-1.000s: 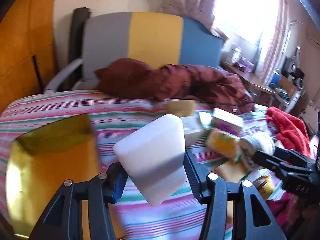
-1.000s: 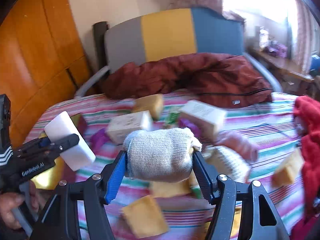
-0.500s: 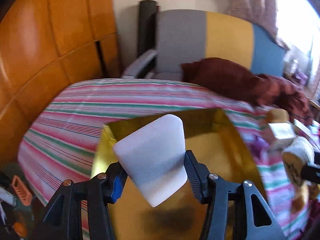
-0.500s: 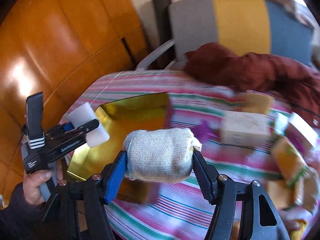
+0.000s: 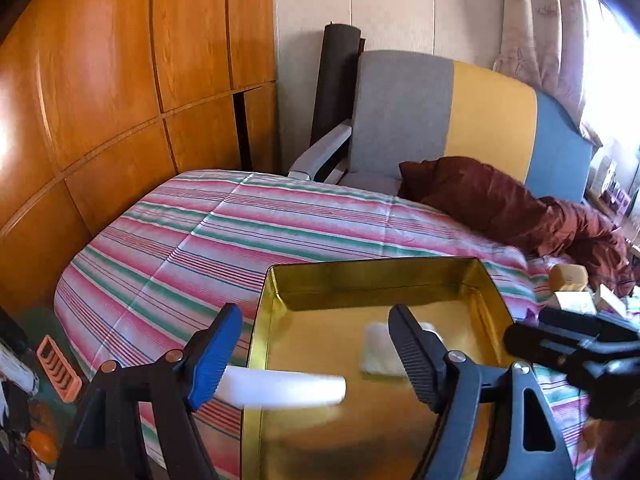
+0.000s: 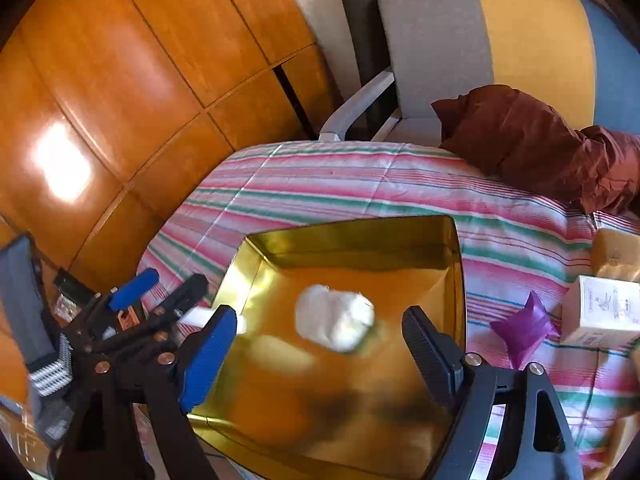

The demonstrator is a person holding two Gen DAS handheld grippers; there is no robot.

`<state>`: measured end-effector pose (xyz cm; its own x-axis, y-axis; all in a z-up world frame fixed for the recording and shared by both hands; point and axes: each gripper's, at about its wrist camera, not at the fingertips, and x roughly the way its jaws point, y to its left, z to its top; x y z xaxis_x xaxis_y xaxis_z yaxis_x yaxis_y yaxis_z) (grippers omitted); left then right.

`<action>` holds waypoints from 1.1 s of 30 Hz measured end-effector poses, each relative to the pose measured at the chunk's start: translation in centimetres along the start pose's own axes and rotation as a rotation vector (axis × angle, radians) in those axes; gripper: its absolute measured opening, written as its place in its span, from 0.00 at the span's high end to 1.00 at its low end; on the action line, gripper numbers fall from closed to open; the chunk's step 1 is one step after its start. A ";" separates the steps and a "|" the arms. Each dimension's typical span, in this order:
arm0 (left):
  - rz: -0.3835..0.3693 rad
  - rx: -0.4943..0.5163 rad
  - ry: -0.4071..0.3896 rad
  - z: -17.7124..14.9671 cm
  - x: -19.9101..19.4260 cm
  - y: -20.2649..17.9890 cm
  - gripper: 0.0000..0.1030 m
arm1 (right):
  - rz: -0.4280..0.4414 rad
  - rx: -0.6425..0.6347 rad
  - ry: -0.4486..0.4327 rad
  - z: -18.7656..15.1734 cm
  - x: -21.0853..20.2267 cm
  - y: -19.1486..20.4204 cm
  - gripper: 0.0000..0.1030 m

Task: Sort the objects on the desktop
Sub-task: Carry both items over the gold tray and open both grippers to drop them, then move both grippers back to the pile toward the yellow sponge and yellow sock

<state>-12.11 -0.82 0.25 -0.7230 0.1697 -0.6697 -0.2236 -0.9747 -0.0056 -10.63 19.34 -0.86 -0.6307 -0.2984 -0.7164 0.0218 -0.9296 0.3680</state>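
Observation:
A gold metal tray (image 5: 400,276) (image 6: 352,236) lies on the striped bedspread. My left gripper (image 5: 316,344) is open above its near left rim; the white block (image 5: 280,390) blurs below the jaws, free of them, and shows in the right wrist view (image 6: 200,316) too. My right gripper (image 6: 316,344) is open over the tray; the rolled grey-white cloth (image 6: 334,318) sits blurred between and below its jaws inside the tray, also seen in the left wrist view (image 5: 380,350). The right gripper shows at the left wrist view's right edge (image 5: 572,344).
Striped bedspread (image 5: 240,232). Right of the tray lie a purple wrapper (image 6: 524,328), a white box (image 6: 604,308) and a yellow box (image 6: 616,252). A dark red jacket (image 5: 512,204) lies at the back by a chair (image 5: 440,116). Wooden wardrobe (image 5: 100,80) on the left.
Both grippers opened over the gold tray. The white block left the left jaws and the cloth roll left the right jaws, both dropping toward the tray.

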 end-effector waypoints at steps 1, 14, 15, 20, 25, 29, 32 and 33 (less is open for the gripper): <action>-0.006 -0.008 -0.002 -0.2 -0.4 0.1 0.25 | -0.005 -0.002 0.004 -0.4 0.0 -0.1 0.17; -0.062 0.010 -0.029 -2.4 -4.5 -1.8 0.25 | -0.099 -0.022 -0.050 -6.3 -5.1 -2.4 0.13; -0.068 0.015 -0.028 -2.5 -4.6 -1.9 0.25 | -0.104 -0.014 -0.054 -6.7 -5.5 -2.8 0.13; -0.102 0.033 -0.016 -3.3 -5.0 -3.3 0.25 | -0.140 0.026 -0.069 -8.4 -7.4 -4.8 0.12; -0.138 0.034 0.005 -4.0 -5.2 -4.4 0.25 | -0.173 0.071 -0.076 -10.1 -8.9 -6.8 0.12; -0.178 0.034 0.020 -4.7 -5.3 -5.2 0.25 | -0.207 0.101 -0.077 -11.5 -10.2 -8.9 0.10; -0.211 0.044 0.031 -5.3 -5.6 -6.0 0.25 | -0.242 0.136 -0.082 -12.7 -11.9 -11.0 0.09; -0.220 0.046 0.033 -5.5 -5.6 -6.2 0.25 | -0.255 0.144 -0.085 -12.9 -12.4 -11.5 0.09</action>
<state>-3.10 3.48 -0.03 -0.6319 0.3721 -0.6798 -0.4039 -0.9068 -0.1209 7.00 30.98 -3.85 -0.6642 -0.0343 -0.7467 -0.2524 -0.9300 0.2673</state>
